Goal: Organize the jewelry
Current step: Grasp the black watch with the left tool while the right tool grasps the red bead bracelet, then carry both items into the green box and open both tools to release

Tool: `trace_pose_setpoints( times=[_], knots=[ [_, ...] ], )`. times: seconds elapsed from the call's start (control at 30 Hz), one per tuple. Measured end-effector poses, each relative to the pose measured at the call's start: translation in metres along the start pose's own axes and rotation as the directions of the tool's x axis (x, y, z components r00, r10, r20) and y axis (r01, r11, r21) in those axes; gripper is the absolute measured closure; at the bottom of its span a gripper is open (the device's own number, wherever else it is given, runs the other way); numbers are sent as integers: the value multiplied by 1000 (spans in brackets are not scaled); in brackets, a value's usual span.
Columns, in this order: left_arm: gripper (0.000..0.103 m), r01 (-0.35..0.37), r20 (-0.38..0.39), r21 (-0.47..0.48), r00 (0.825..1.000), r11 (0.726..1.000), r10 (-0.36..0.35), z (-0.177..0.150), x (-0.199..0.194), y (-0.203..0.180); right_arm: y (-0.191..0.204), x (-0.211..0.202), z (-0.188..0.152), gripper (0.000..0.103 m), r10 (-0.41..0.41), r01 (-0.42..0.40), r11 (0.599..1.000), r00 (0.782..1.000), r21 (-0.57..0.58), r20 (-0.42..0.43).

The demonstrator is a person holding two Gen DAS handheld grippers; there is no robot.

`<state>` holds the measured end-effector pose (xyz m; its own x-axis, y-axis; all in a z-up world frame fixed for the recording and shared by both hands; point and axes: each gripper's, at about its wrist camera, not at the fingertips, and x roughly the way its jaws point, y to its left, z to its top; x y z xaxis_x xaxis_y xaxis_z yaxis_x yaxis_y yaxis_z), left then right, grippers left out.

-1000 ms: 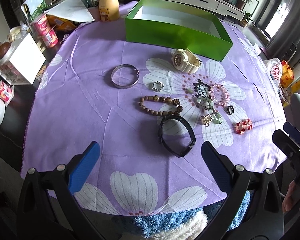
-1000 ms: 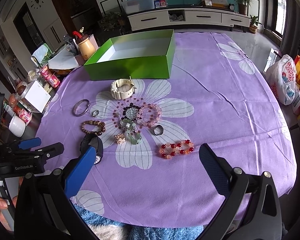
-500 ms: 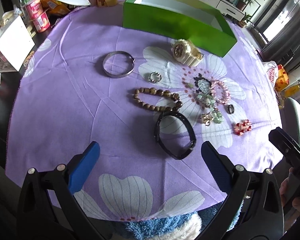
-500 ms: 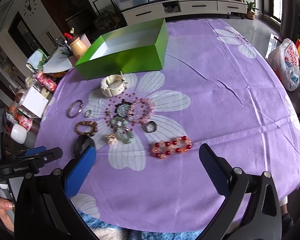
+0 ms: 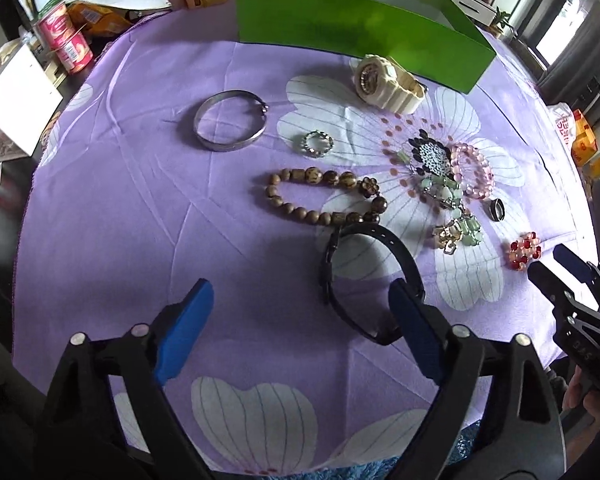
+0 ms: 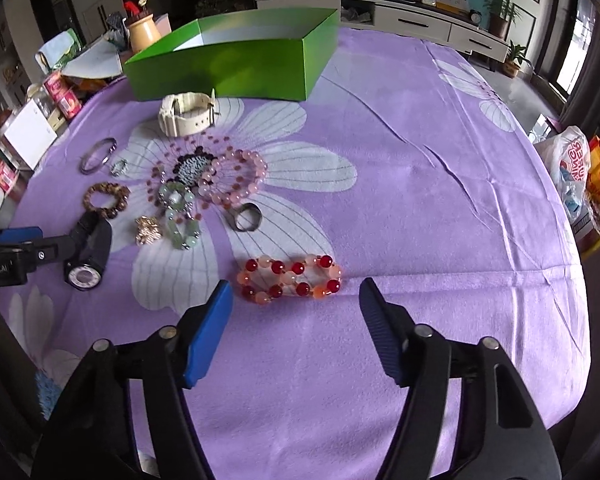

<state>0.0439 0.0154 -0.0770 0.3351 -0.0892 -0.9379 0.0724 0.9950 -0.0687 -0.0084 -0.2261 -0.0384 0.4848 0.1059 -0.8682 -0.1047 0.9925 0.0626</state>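
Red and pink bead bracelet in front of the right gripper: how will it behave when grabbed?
The red and pink bead bracelet lies flattened into a doubled loop, so it is probably strung on cord and will droop if pinched. Its round, glossy beads may slip or roll between the right gripper fingers, whose jaws are closing with nothing between them yet.

Two watches lie on the purple flowered cloth: a cream plastic watch [image 5: 388, 80] and a black strap watch [image 5: 364, 276]. Bracelets number five: silver metal bangle [image 5: 230, 126], brown wooden bead bracelet [image 5: 324, 196], pink bead bracelet [image 5: 474, 170], green stone bracelet [image 6: 180, 216], red-and-orange bead bracelet [image 6: 290, 278]. One open green cardboard box [image 5: 360, 28] stands behind.

Assorted jewelry [image 5: 380, 184] lies scattered before an open green box [image 5: 360, 28].
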Motion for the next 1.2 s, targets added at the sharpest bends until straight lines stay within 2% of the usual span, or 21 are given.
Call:
trace_pose_setpoints(
  times=[0.07, 0.23, 0.3, 0.43, 0.6, 0.67, 0.8, 1.2],
  knots=[
    [21, 2, -4, 8, 1000, 1000, -2, 1, 3, -2, -1, 4, 1, 48, 5, -5, 1000, 1000, -8, -6],
    [36, 17, -20, 27, 1000, 999, -16, 2, 10, -9, -1, 11, 5, 60, 21, -21, 999, 1000, -44, 4],
    [48, 27, -34, 33, 999, 999, -26, 3, 14, -11, 0, 14, 6, 69, 27, -27, 998, 1000, -56, 3],
    [57, 24, -26, 50, 999, 998, -23, 2, 17, -16, 2, 15, 6, 88, 27, -26, 997, 1000, -67, 15],
    [87, 41, -10, 60, 999, 997, -41, 1, 16, -20, -1, 10, 7, 96, 76, -75, 997, 996, -29, 37],
    [92, 58, -8, 49, 998, 997, -57, 1, 16, -18, -2, 4, 9, 96, 94, -94, 996, 994, -10, 52],
    [96, 81, 14, 36, 997, 996, -82, 0, 10, -14, 2, -9, 15, 96, 121, -121, 993, 989, -2, 84],
    [96, 108, 101, 22, 989, 994, -109, -2, -27, 0, 20, -32, 24, 96, 152, -150, 988, 980, -26, 132]
  ],
)
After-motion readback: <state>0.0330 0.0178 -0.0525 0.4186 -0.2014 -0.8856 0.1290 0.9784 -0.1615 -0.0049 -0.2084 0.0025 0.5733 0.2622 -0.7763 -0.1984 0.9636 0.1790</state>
